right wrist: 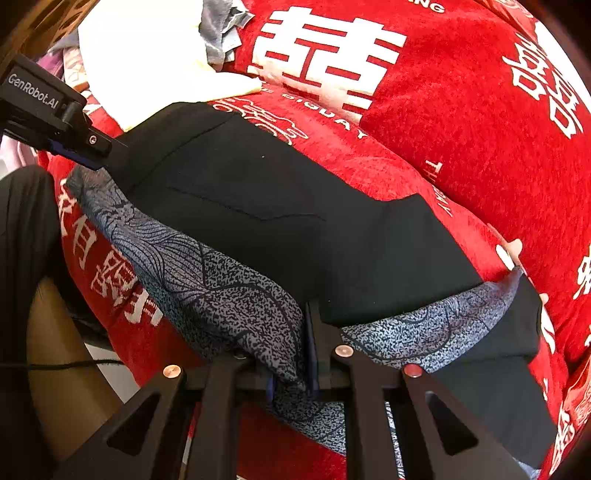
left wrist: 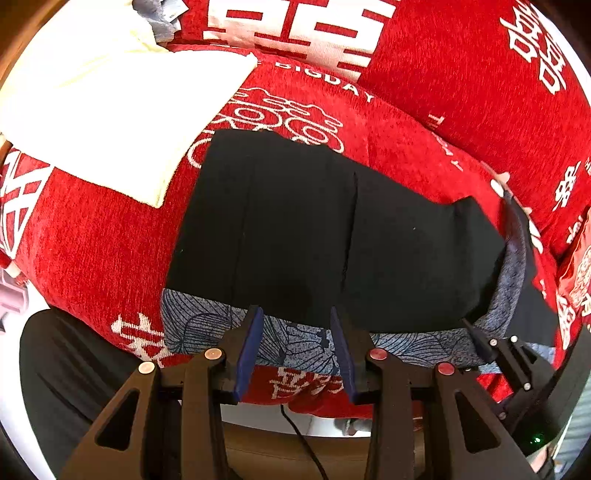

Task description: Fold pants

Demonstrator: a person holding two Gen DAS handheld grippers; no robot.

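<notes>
Pants (left wrist: 314, 229) directly ahead of left gripper (left wrist: 297, 350), spread flat on red bedcover (left wrist: 103, 251) with white characters. Black outer cloth on top; blue-grey patterned layer (left wrist: 207, 321) exposed along the near edge, just past the fingertips. Left jaws parted, blue pads (left wrist: 251, 350) clear of cloth on both sides, nothing pinched; patterned band and bedcover visible through the gap. Dark cable (left wrist: 299, 435) below the fingers, over a wooden floor strip. Dark-clothed leg (left wrist: 62, 376) of a person down-left of the tool.

Right gripper (right wrist: 310, 347) clenched on the patterned layer (right wrist: 236, 306), fabric bunched and drawn down between the nearly closed fingers. From the left view, right gripper (left wrist: 480, 343) low at the right, at the same near edge.

Long axis of pants across both views, side to side ahead of the tools; wider end toward the left tool's side, narrowing toward the right. Seam line (left wrist: 351, 221) running away from the left gripper across the black cloth. Black corner (right wrist: 517, 332) folded under at far right of the right tool.

Beyond the pants, left and ahead: cream folded cloth (left wrist: 122, 110) lying on the bedcover, well apart from both tools. Farther still, grey crumpled fabric (right wrist: 218, 33) at its back edge. Red cushion (left wrist: 472, 66) with white characters far right. Nothing between either tool and the pants. No containers in sight.
</notes>
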